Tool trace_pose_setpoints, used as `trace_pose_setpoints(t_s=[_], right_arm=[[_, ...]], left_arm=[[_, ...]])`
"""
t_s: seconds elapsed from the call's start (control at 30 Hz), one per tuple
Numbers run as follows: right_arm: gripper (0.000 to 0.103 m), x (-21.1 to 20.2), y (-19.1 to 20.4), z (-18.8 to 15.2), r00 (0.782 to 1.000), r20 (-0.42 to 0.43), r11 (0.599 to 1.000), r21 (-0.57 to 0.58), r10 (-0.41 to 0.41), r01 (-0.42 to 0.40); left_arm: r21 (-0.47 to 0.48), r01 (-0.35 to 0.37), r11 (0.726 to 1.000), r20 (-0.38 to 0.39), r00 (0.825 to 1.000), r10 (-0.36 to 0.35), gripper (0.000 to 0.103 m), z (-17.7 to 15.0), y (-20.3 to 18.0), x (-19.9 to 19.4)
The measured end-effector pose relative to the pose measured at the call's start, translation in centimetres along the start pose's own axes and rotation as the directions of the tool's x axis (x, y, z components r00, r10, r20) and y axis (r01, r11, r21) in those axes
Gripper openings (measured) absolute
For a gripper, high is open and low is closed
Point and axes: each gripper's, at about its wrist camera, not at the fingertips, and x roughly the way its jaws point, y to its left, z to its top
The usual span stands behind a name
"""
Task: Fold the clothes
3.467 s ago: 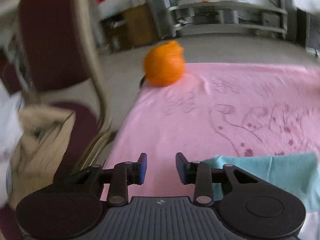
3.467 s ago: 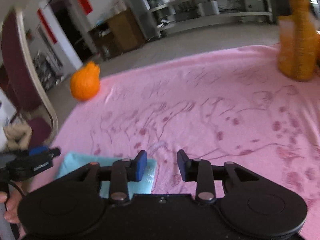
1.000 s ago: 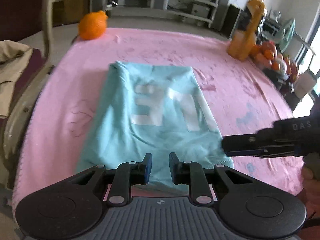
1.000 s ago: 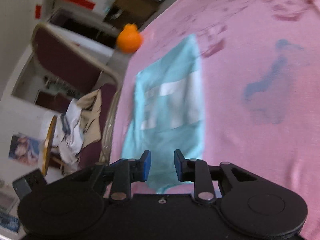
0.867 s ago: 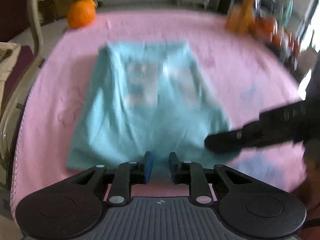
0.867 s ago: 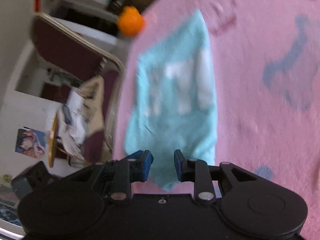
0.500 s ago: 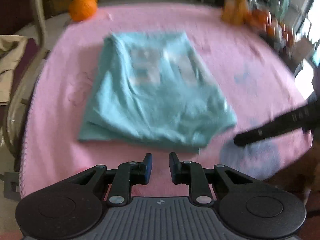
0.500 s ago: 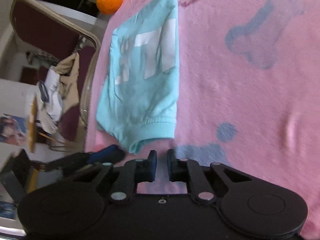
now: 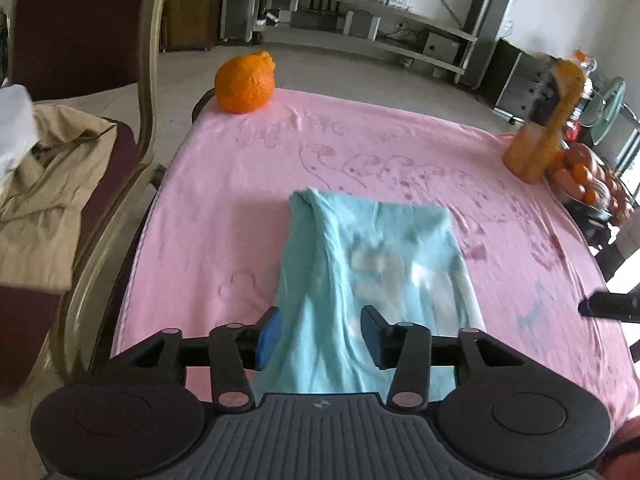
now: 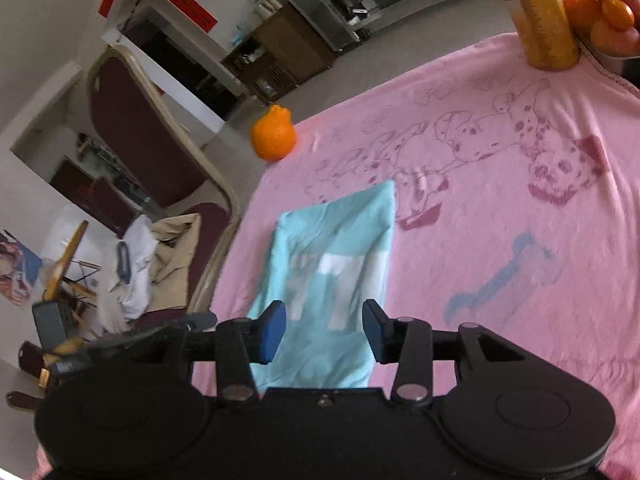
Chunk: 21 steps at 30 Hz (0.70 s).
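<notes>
Since a second ago, risen over light-blue T-shirt (image 9: 372,264); left gripper (image 9: 320,334), right gripper (image 10: 324,330) opening, pads apart, clamping nothing; judging next: regripping near hem, folding far.

I'm in a home living room: a table under a pink dog-print blanket (image 10: 500,184), a maroon chair (image 9: 76,28) heaped with clothes (image 9: 48,196), a long low media shelf (image 9: 372,8) by the wall, and a fruit bowl (image 9: 592,184).

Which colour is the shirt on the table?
Light turquoise shirt with a white print, clearest in the right wrist view.
</notes>
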Motion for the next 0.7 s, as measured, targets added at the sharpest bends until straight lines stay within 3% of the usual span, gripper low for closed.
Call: trace_pose_setpoints(t_s=[0.23, 0.37, 0.53, 0.7], right_arm=[[0.046, 7.6, -5.2, 2.0, 0.998, -0.061, 0.987, 0.158, 0.028, -0.018], [0.046, 10.2, -8.2, 2.2, 0.995, -0.057, 0.96, 0.273, 0.082, -0.063], [0.044, 11.8, -10.1, 2.3, 0.986, -0.045, 0.925, 0.356, 0.161, -0.135], [0.04, 13.1, -10.2, 2.8, 0.978, -0.056, 0.92, 0.354, 0.2, -0.168]], left_arm=[[-0.167, 0.013, 0.986, -0.072, 0.997, -0.026, 0.05, 2.5, 3.8, 5.9], [-0.25, 0.092, 0.964, -0.109, 0.987, -0.122, 0.05, 2.2, 5.7, 7.4], [-0.244, 0.174, 0.954, -0.177, 0.959, -0.22, 0.048, 2.1, 5.7, 8.7], [-0.202, 0.237, 0.95, -0.191, 0.942, -0.275, 0.049, 3.0, 5.0, 9.9]])
